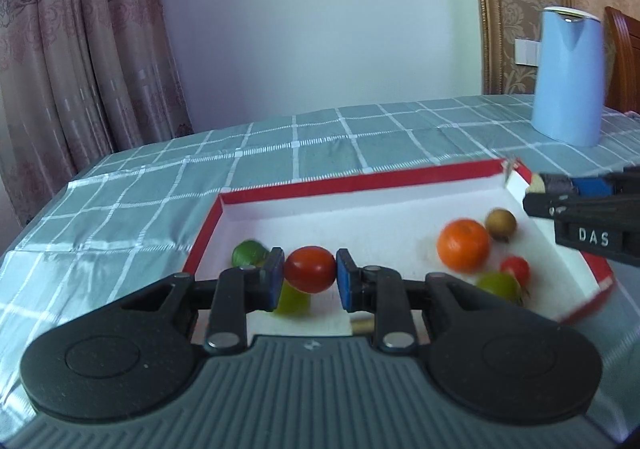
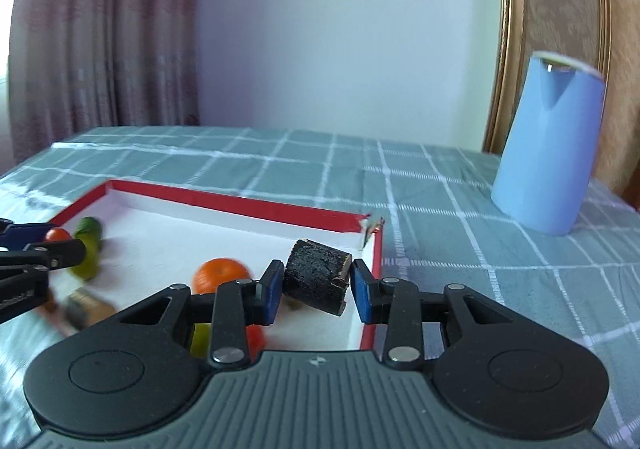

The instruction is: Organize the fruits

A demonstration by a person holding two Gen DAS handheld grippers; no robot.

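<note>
A red-rimmed white tray lies on the checked tablecloth. My left gripper is shut on a red cherry tomato above the tray's near left part. Below it lie a green fruit and a yellow-green one. An orange, a brown round fruit, a small red tomato and a green fruit lie at the tray's right. My right gripper is shut on a black, rough chunk over the tray's right corner.
A light blue kettle stands on the table at the back right, also in the right wrist view. A curtain hangs at the left, a wall behind. A brownish object lies blurred at the tray's near left.
</note>
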